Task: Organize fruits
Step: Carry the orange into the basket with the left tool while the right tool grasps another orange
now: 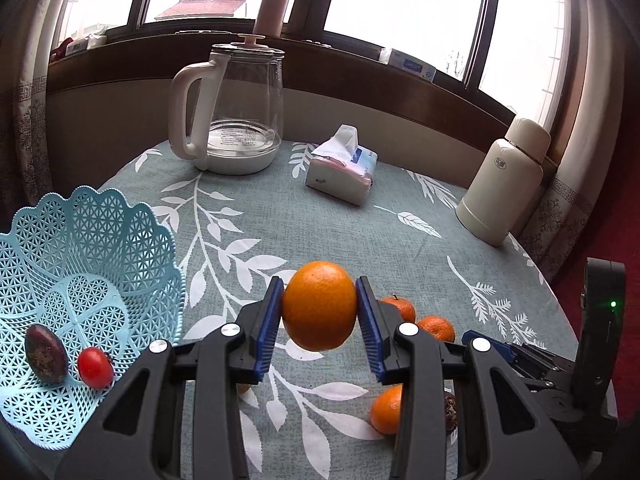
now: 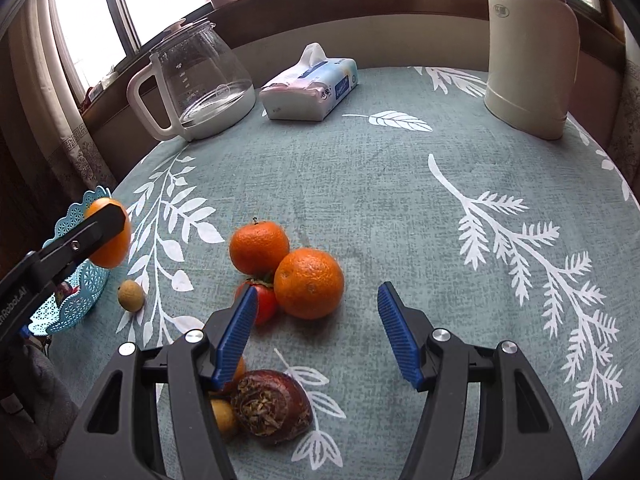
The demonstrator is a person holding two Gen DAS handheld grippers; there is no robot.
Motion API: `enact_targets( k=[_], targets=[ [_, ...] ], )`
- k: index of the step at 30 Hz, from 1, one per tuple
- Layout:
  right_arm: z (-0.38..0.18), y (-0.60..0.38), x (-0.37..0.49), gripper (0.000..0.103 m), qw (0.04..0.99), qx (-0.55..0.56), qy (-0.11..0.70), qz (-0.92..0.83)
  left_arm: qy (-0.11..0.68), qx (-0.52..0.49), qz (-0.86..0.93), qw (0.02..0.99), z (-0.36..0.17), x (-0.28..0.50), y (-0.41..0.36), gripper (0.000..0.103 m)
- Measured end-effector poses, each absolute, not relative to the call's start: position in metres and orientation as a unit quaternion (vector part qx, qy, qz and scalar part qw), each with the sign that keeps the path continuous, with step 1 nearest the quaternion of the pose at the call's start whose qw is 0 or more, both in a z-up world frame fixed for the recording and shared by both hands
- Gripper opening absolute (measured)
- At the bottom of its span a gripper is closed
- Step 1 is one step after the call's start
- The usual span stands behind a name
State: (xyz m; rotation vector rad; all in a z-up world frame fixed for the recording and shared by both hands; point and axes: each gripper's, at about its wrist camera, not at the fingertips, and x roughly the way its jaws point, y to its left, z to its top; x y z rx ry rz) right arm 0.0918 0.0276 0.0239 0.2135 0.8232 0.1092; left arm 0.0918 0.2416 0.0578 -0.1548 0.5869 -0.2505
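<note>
My left gripper [image 1: 319, 312] is shut on a large orange [image 1: 319, 306], held above the tablecloth to the right of the light blue lattice basket [image 1: 100, 248]. In the basket lie a dark brown water chestnut [image 1: 45, 354] and a red cherry tomato [image 1: 95, 367]. My right gripper [image 2: 318, 326] stands open over the table with nothing between its fingers. Ahead of it sit two oranges [image 2: 309, 282] [image 2: 259, 246] and a tomato [image 2: 266, 304]. A water chestnut [image 2: 272, 402] and a small yellow fruit [image 2: 224, 416] lie under its left finger. A longan [image 2: 131, 295] rests near the basket [image 2: 76, 300].
A glass kettle [image 1: 236, 112] stands at the back left, a tissue pack [image 1: 342, 168] in the middle back and a cream thermos [image 1: 504, 180] at the back right. A pink bottle [image 1: 274, 6] is on the windowsill. The round table edge [image 1: 540, 268] curves at the right.
</note>
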Motion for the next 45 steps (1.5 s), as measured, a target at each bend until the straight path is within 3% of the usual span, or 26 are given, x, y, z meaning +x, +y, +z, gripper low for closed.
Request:
enact_targets(
  k=[4,8,30,34,35,38,39,45],
  targets=[
    [0.019,0.027,0.101,0.060,0.904,0.119,0.405,0.061,0.278,-0.080,-0.106,0.951,0.062,0.091,0.248,0.038],
    [0.019,0.025,0.109,0.045,0.900,0.134,0.409,0.067,0.263,-0.077,-0.082,0.958,0.066,0.089,0.255,0.038],
    [0.014,0.024,0.116,0.044,0.894,0.159,0.412,0.072,0.240,-0.111,0.039,0.964,0.070,0.090,0.306,0.038],
    [0.015,0.025,0.115,0.039,0.895,0.157,0.411,0.071,0.242,-0.121,0.056,0.961,0.069,0.090,0.314,0.038],
    [0.014,0.025,0.114,0.039,0.895,0.157,0.411,0.071,0.239,-0.121,0.060,0.962,0.070,0.089,0.315,0.041],
    [0.015,0.025,0.111,0.039,0.895,0.159,0.410,0.068,0.227,-0.125,0.074,0.963,0.072,0.086,0.317,0.065],
    [0.015,0.026,0.110,0.039,0.896,0.159,0.410,0.067,0.225,-0.126,0.079,0.963,0.072,0.085,0.319,0.069],
    [0.019,0.022,0.105,0.039,0.898,0.162,0.406,0.054,0.216,-0.144,0.095,0.961,0.075,0.082,0.330,0.074]
  ],
)
